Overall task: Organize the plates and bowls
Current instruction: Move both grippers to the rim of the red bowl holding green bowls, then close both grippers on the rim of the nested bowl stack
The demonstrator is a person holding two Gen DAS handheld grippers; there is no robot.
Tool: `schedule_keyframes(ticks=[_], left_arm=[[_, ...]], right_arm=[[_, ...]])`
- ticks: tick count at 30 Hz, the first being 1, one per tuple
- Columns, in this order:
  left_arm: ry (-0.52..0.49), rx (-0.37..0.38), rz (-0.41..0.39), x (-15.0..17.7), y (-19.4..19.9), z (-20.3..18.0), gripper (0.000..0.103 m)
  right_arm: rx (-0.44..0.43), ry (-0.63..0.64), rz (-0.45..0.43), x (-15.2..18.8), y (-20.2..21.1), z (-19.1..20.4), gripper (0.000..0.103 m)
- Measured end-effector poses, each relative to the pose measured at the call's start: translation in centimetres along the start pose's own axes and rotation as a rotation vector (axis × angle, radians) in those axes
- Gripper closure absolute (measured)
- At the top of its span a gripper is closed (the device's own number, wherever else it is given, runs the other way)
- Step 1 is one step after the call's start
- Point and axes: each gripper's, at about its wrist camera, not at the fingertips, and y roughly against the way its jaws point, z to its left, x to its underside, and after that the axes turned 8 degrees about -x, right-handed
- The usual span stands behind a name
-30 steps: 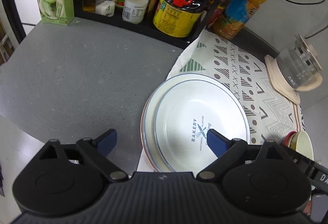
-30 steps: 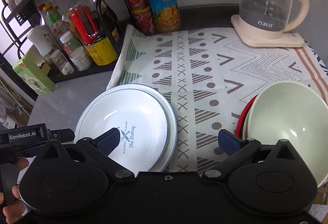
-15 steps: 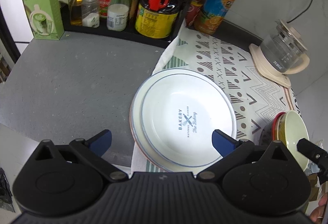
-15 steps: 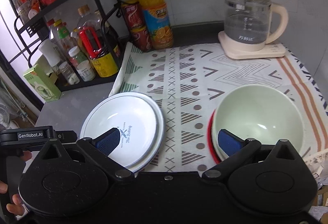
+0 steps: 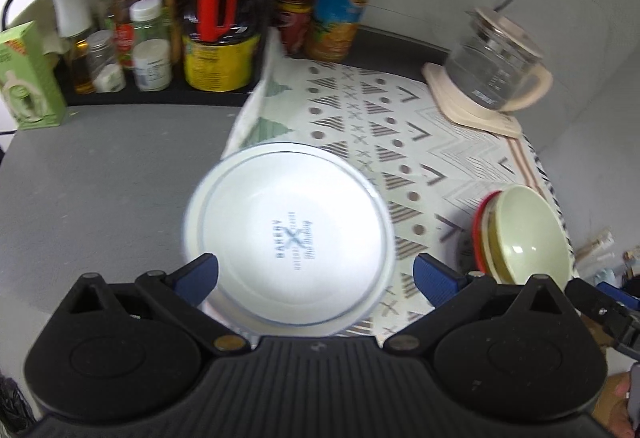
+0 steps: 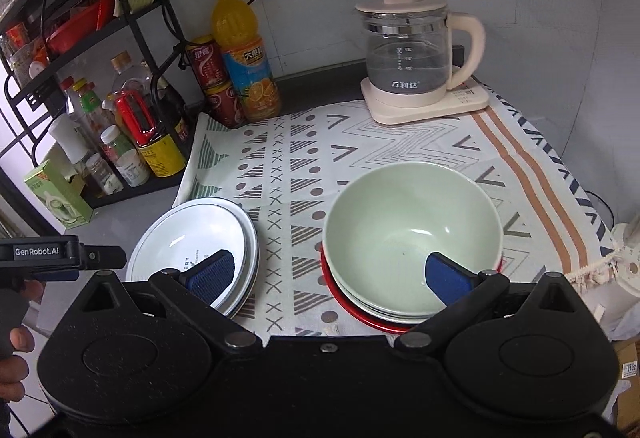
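A stack of white plates [image 5: 288, 234] with a blue rim line and "BAKERY" print sits at the left edge of the patterned cloth; it also shows in the right wrist view [image 6: 192, 242]. A stack of pale green bowls [image 6: 412, 238] rests on a red plate [image 6: 360, 312], to the right of the white plates; it also shows in the left wrist view [image 5: 524, 234]. My left gripper [image 5: 314, 274] is open and empty, raised above the near side of the white plates. My right gripper [image 6: 328, 274] is open and empty, raised between the two stacks.
A glass kettle [image 6: 408, 57] on a cream base stands at the back right. An orange juice bottle [image 6: 244, 53] and red cans [image 6: 212, 77] stand at the back. A black rack with sauce bottles [image 6: 140, 133] and a green box [image 6: 56, 193] line the left. The cloth [image 6: 304, 153] covers the counter's right part.
Both grippers have pulled back and up from the dishes, so both stacks look smaller and farther. Both stay open. The plates and bowls have not moved.
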Motion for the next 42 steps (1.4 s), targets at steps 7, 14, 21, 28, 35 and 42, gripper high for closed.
schedule_keyframes(ticks=[7,14,21,28,35,42], left_arm=[[-0.047,0.052,0.007,-0.4,-0.5,-3.4,0.001],[-0.096,0.090,0.019,-0.5,-1.8,-6.3,0.001],[-0.128,0.119,0.034,-1.0,-2.7,-8.4,0.001],[-0.155,0.153,0.067,-0.9,-4.4,-10.5,0.003],[-0.156,0.163,0.093,-1.1,-6.1,-12.0,0.006],[-0.150,0.153,0.141,-0.7,-8.3,-13.7,0.013]], right_arm=[[0.033,-0.061,-0.004,0.3,1.0,-2.1,0.001],[0.059,-0.100,-0.008,0.7,1.2,-4.3,0.000],[0.101,-0.140,-0.004,0.9,1.1,-6.5,0.000],[0.126,-0.184,0.013,0.8,0.3,-8.3,0.001],[0.158,-0.229,0.043,0.7,-1.0,-10.2,0.008],[0.146,-0.282,0.104,0.8,-2.7,-12.3,0.019]])
